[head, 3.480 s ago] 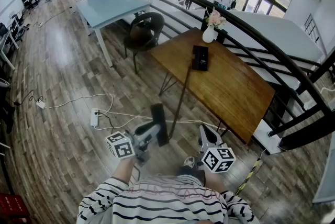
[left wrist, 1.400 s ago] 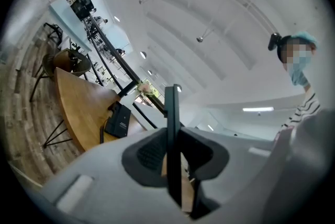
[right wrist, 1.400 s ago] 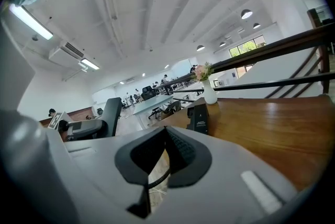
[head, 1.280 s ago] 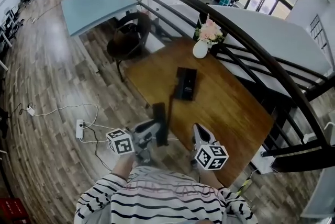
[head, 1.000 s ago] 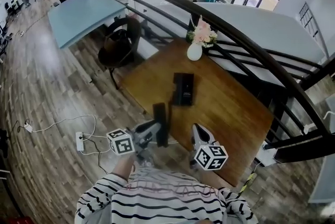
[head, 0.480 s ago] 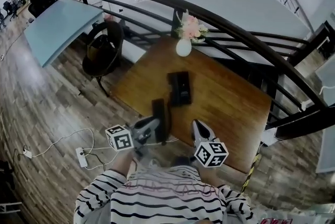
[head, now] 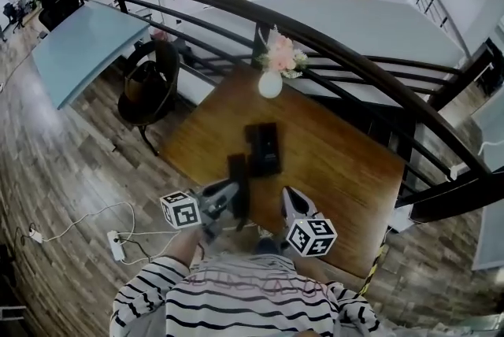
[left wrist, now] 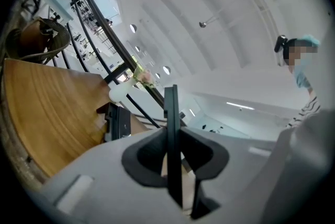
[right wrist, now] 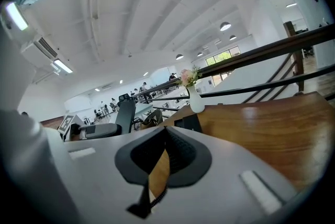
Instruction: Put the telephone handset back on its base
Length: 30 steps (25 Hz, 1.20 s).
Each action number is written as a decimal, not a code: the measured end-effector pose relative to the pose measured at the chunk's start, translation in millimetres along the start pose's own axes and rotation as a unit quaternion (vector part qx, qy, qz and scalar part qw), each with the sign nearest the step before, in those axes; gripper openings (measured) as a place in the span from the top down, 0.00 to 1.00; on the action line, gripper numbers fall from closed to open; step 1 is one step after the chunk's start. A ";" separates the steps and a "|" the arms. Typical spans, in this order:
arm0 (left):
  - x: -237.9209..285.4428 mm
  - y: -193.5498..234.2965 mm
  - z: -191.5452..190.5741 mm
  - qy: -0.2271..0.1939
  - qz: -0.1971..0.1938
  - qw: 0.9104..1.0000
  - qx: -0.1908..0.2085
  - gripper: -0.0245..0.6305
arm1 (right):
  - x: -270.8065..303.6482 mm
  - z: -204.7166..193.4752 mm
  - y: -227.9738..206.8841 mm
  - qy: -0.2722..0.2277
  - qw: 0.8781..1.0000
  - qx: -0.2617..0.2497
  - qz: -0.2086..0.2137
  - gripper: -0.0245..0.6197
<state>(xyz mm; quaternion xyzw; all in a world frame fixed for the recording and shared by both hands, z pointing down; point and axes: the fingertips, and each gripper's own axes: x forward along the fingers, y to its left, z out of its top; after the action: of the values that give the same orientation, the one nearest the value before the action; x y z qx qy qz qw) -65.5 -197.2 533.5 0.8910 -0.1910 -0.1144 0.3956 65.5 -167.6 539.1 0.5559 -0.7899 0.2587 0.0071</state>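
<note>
Left claw (left wrist: 171, 131) clamped on telephone handset (left wrist: 170, 105), edge-on between jaws. Right claw (right wrist: 166, 133) jaws together. Only head view shows handset near base (head: 264, 148).

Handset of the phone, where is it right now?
In the head view the handset is clamped in the left gripper, at the near edge of the wooden table, just short of the black base.

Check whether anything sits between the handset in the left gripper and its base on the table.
Nothing visible does. The handset, clamped in the left gripper, is at the near edge of the table; only bare wood lies between it and the base. The vase stands beyond the base.
</note>
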 end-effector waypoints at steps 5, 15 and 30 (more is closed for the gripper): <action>31.4 21.1 12.6 -0.023 0.014 1.000 -0.006 0.85 | 22.7 19.6 -22.4 0.015 1.000 -0.011 0.017 0.96; 85.1 78.3 22.9 -0.029 0.028 0.999 -0.016 0.85 | 59.0 31.9 -68.6 0.044 0.999 -0.008 0.028 0.96; 124.8 168.7 11.6 0.005 0.045 0.998 -0.035 0.85 | 96.0 29.3 -89.1 0.067 0.997 -0.004 0.036 0.96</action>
<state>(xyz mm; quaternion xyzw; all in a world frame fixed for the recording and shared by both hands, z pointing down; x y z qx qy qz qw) 0.6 -362.2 645.6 0.8676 -0.2251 -0.0984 0.4324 115.5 -285.8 578.1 0.5086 -0.8080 0.2926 0.0527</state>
